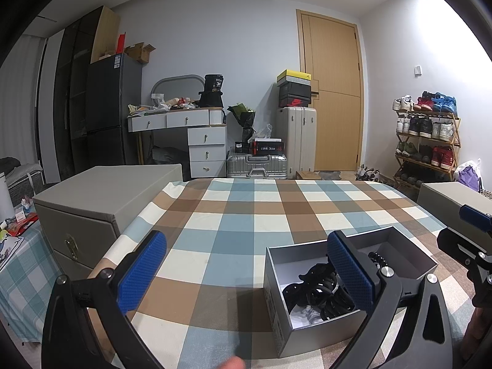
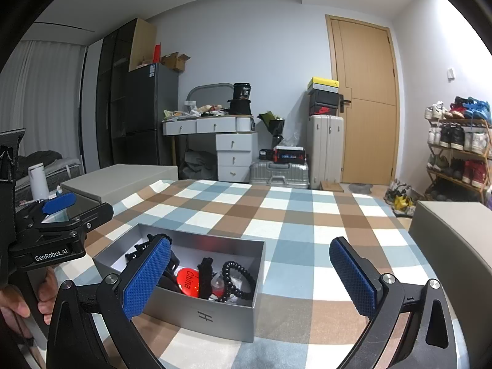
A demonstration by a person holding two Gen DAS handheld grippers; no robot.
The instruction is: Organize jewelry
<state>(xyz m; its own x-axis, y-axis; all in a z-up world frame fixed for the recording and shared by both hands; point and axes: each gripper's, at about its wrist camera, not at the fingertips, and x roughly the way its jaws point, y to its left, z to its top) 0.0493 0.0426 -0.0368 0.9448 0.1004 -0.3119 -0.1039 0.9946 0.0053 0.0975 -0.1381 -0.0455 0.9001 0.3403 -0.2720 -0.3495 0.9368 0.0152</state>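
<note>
Right wrist: checked tablecloth [image 2: 295,215], wooden door [image 2: 366,101].

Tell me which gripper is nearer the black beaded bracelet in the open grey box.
Right, judging by both views. The right gripper hangs open with the black beaded bracelet between its fingers; the left gripper hangs open with the open grey box off to its right.

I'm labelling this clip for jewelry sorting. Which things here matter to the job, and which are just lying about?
For the job:
silver box
black bead bracelet
red China badge
grey storage box
left tool, open
right tool, open

Lying about:
shoe rack
suitcases
dresser
</note>
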